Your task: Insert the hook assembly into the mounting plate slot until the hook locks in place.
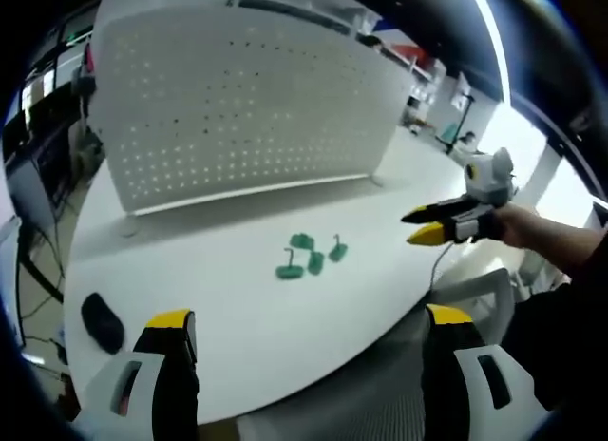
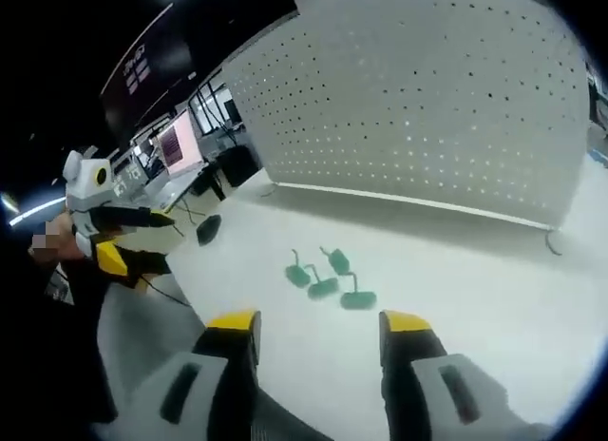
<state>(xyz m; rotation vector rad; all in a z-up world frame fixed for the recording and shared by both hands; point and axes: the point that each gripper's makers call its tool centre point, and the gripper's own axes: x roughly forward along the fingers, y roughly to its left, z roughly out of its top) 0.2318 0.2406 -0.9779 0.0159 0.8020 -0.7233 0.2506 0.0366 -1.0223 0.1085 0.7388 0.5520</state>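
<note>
Several small green hook pieces point(image 1: 313, 260) lie in a loose cluster on the white table point(image 1: 218, 308), in front of the upright white perforated mounting plate point(image 1: 237, 99). My left gripper point(image 1: 309, 322) hovers over the table's near edge, open and holding nothing. The right gripper point(image 1: 415, 225) reaches in from the right, level with the hooks and apart from them. In the right gripper view the hooks point(image 2: 328, 281) lie just beyond my right gripper point(image 2: 320, 325), which is open and holds nothing. The plate point(image 2: 427, 99) stands behind them, and the left gripper point(image 2: 152, 239) is at the far left.
A black mouse-like object point(image 1: 100, 322) lies near the table's left edge, also seen as the dark object point(image 2: 207, 229) beyond the hooks. A person's sleeve point(image 1: 560, 251) follows the right gripper. Desks with monitors point(image 2: 176, 146) stand beyond the table.
</note>
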